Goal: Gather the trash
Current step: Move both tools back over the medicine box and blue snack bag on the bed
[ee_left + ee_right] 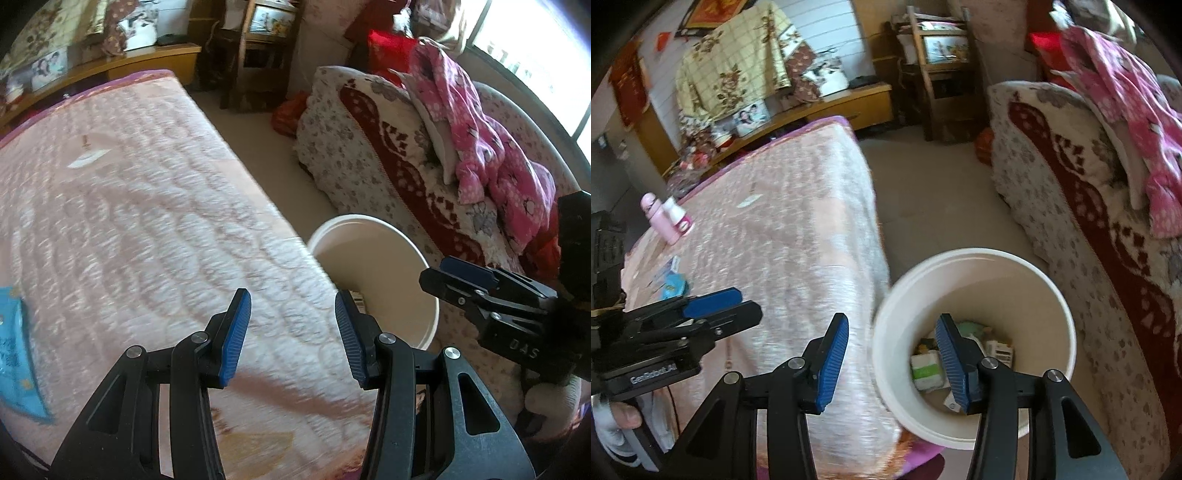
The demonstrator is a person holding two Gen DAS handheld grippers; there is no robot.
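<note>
I have both claws empty right now: the left gripper (pixel 291 336) hangs with its jaws spread wide over the near edge of the pink quilted table cover (pixel 147 229), and the right gripper (pixel 892 360) is likewise spread, its right finger out over the mouth of the white bucket (pixel 975 258), which stands on the floor just beside the table, between it and the sofa (pixel 1071 206). Inside the bucket I can make out several wrappers and small packets (pixel 927 369) at the bottom, so I judge that I am between pieces, with one drop finished and the next pick not yet started. The trash still out lies on the far-left part of the cover: a blue packet (pixel 674 286) with a few small scraps beside it, near the pink bottle (pixel 659 219) and the small white bottle (pixel 679 218); a flat white scrap (pixel 86 158) lies farther up the cover. The blue packet also shows at the left edge of the left wrist view. My next move, I think, calls for swinging the left claw leftward over that packet, lowering until the pads straddle it, then closing on its thin edge without snagging the soft cover
</note>
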